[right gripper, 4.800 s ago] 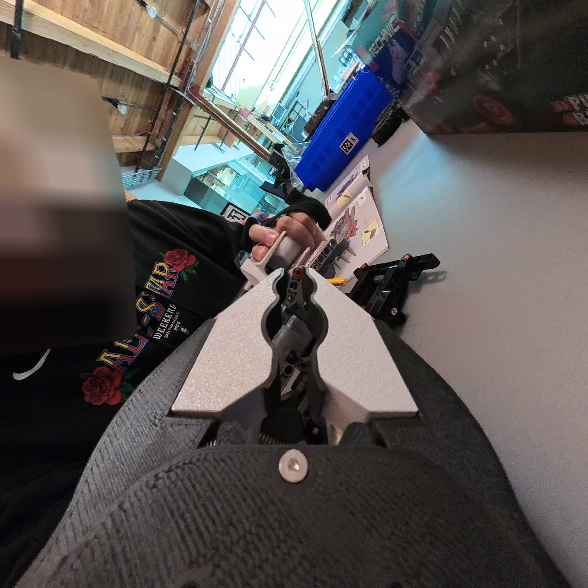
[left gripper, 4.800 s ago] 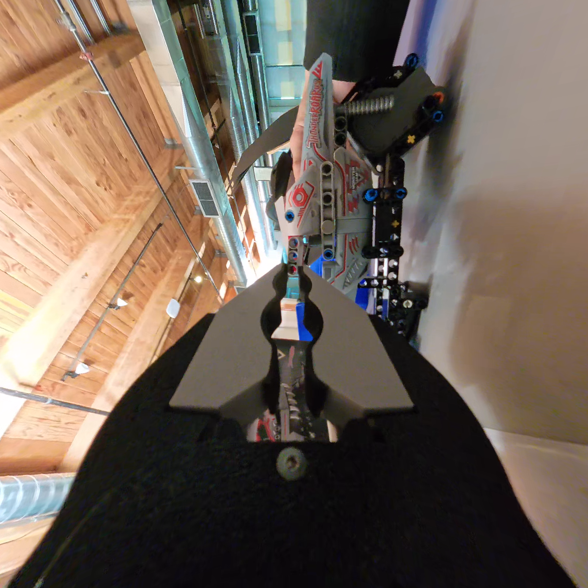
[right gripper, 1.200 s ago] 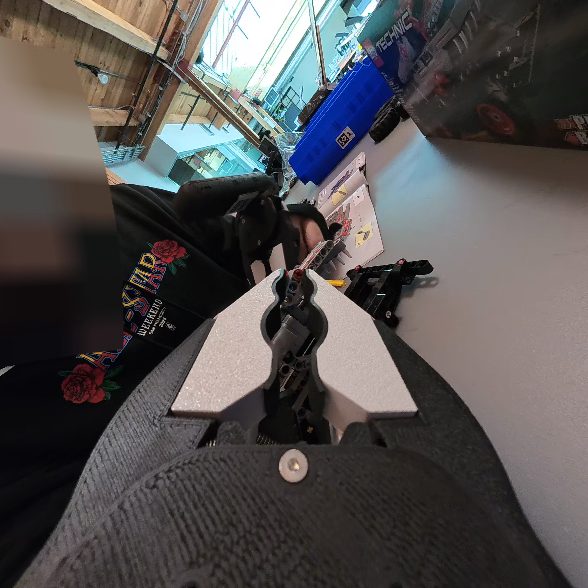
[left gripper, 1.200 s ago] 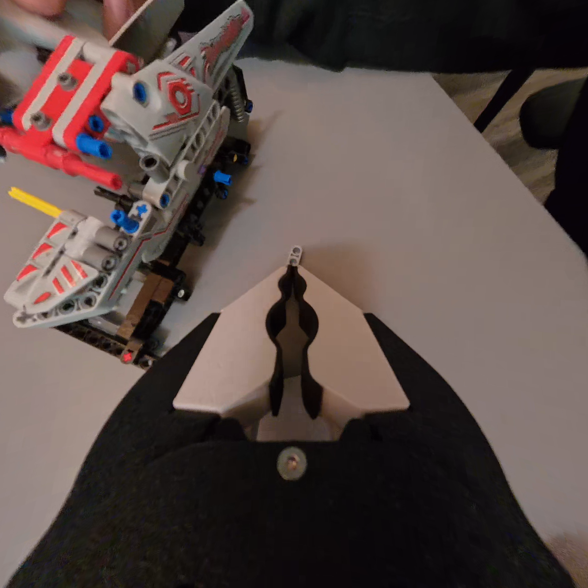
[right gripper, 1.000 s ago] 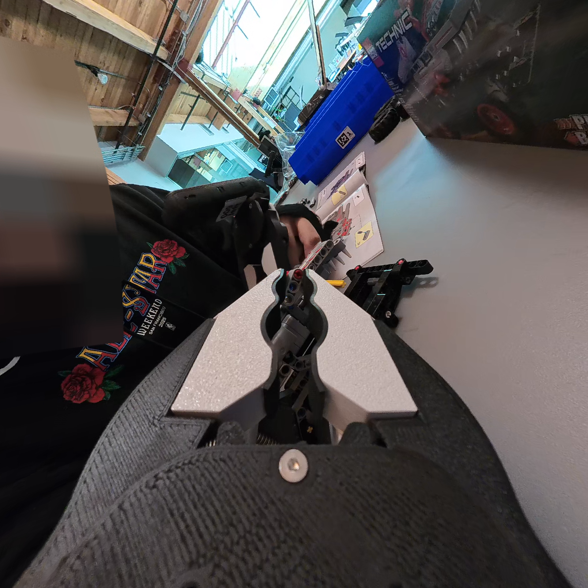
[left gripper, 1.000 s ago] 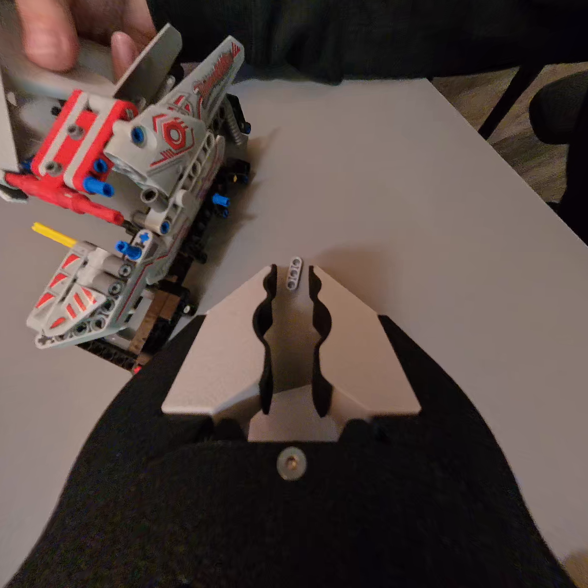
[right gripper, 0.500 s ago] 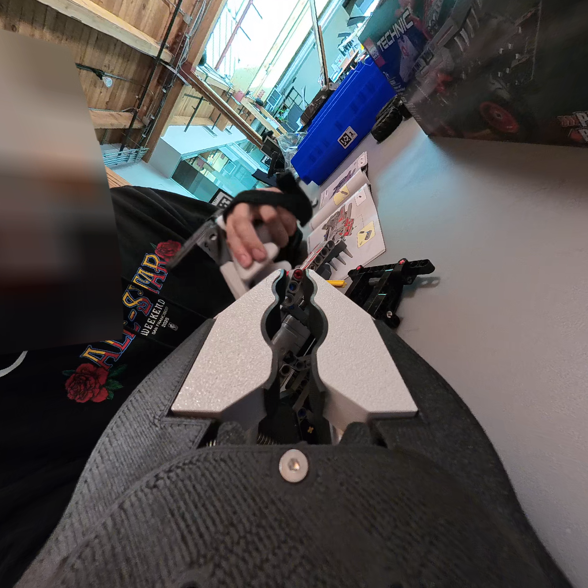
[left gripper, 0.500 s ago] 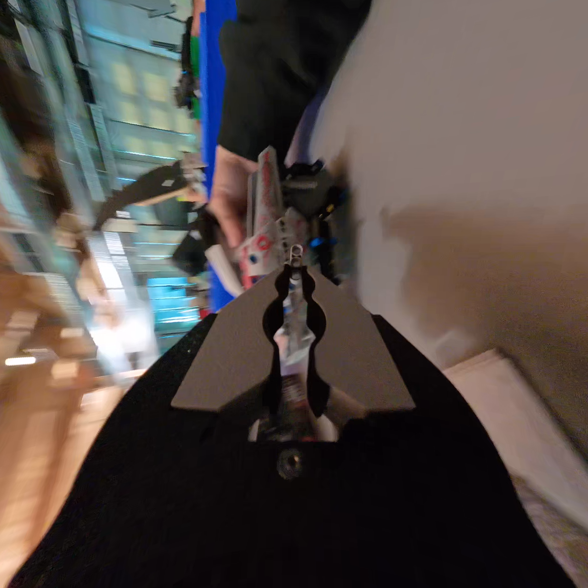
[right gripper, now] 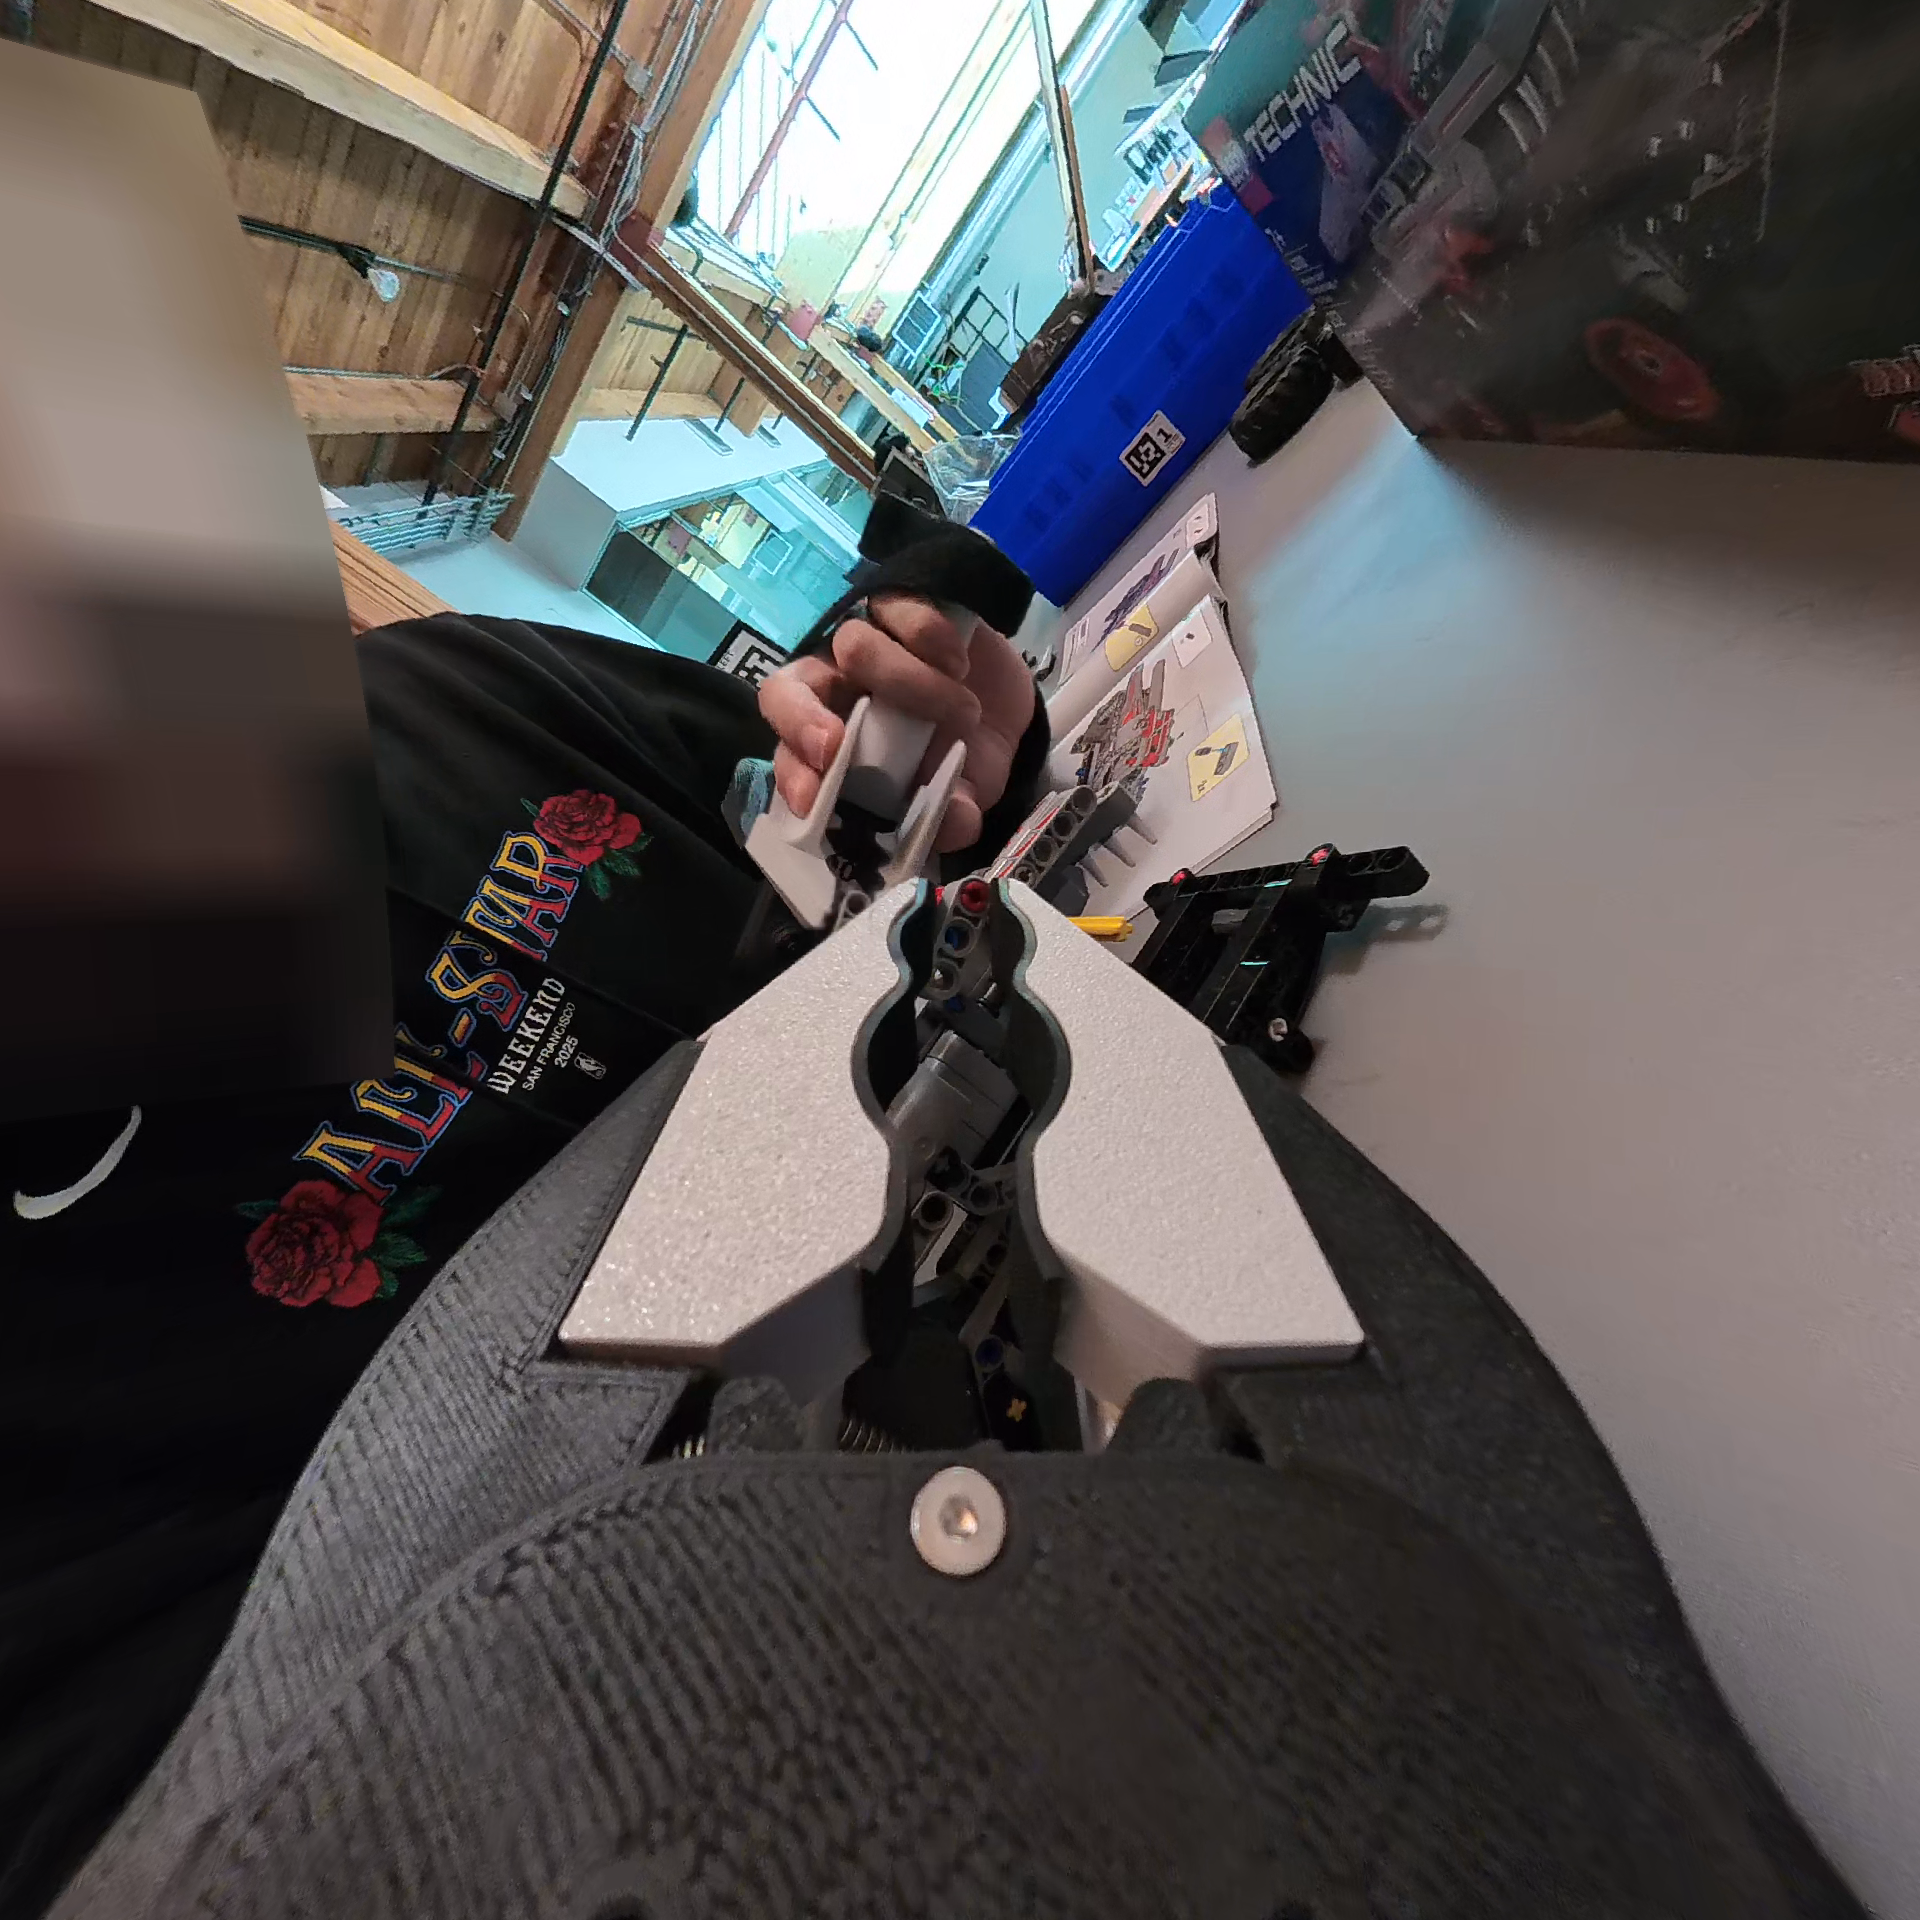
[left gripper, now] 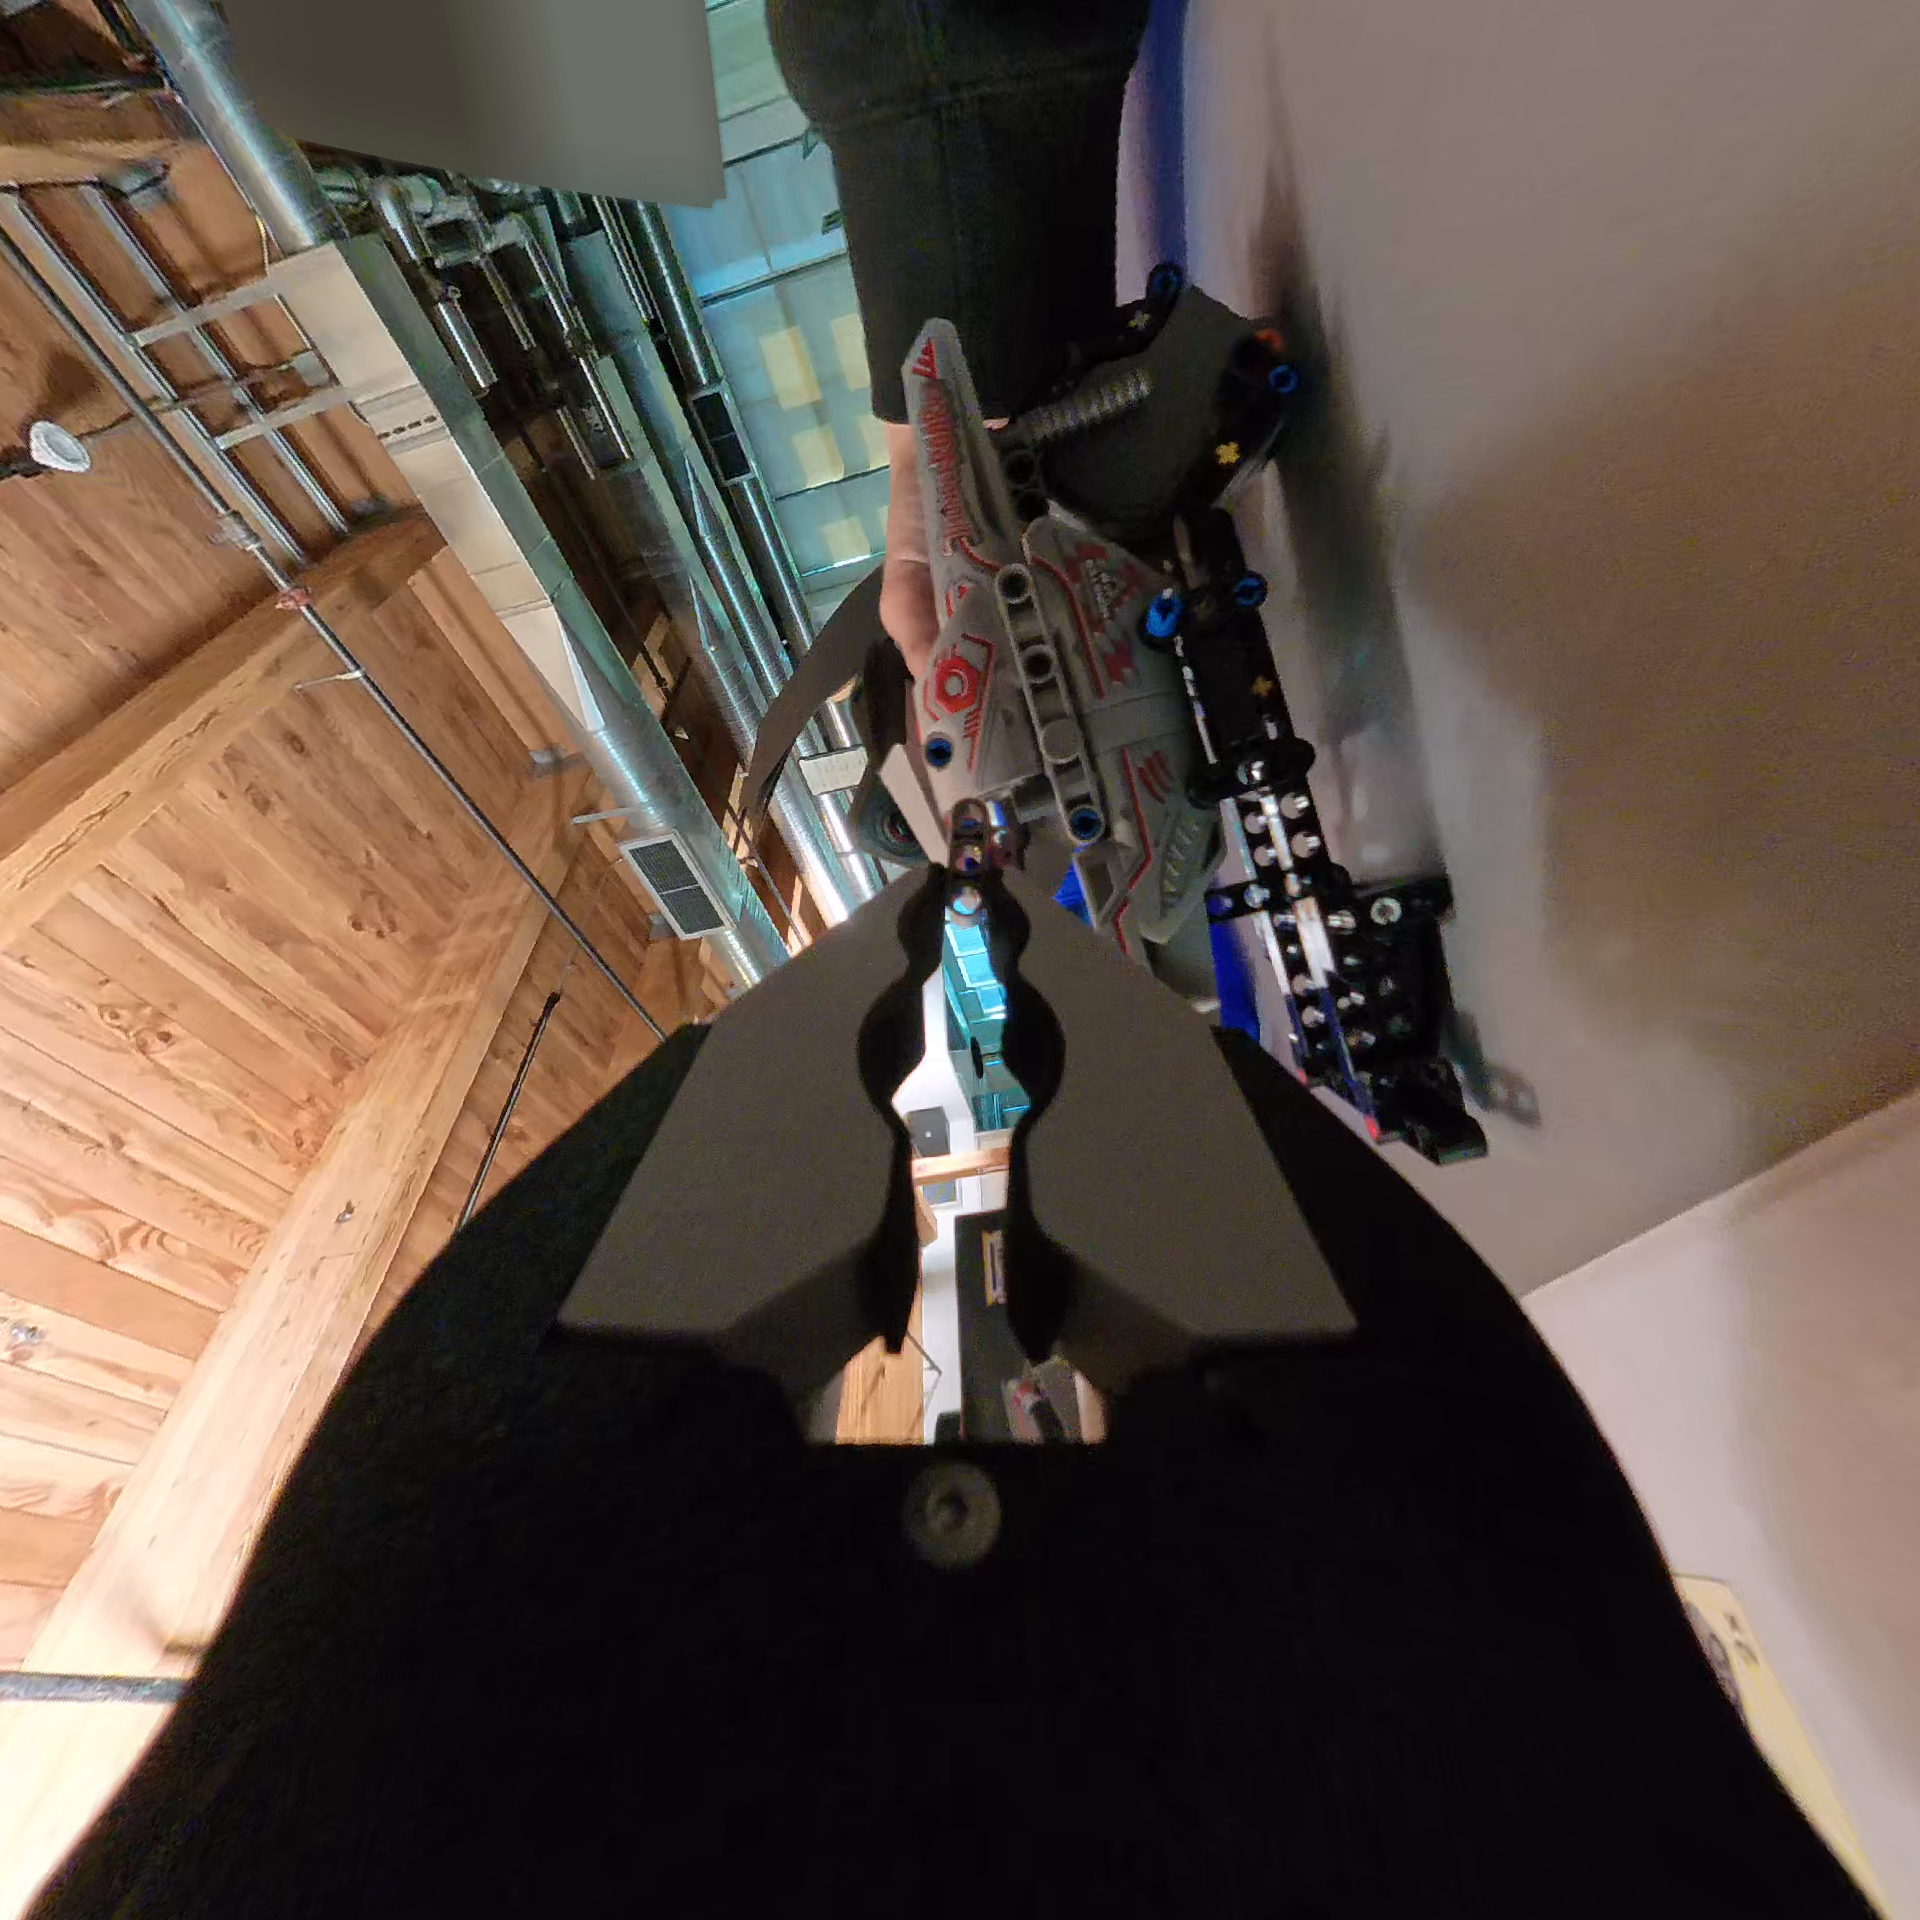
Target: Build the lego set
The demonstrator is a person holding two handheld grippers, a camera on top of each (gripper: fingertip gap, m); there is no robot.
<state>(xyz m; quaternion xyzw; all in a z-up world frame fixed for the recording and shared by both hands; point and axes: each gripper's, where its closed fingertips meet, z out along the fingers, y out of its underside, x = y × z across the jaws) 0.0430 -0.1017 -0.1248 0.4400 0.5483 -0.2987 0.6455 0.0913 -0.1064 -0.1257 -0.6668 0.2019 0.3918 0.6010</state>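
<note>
Left gripper drawn almost fully together, only a thin slit between the tips, pinching a small grey holed beam that juts out beyond them. Held right against the near edge of the lego model, a grey body with red-printed panels and blue pins. Hard to tell whether beam and model actually touch.

Right gripper clamped tight on the model, with grey and black parts filling the slot between its fingers. Most of the model hidden behind those fingers in the right wrist view. Black frame at the model's far end resting on the grey table, a yellow axle just to its left.

Printed matter farther off: an open instruction booklet with pictures and yellow panels, too small to read; a blue bin bearing a square black-and-white code label; a dark set box with brand lettering and a truck picture, cut off at the right edge; black wheels between bin and box. At left, a black sweatshirt printed with roses and coloured lettering, partly blocked by a hand gripping the other tool.
</note>
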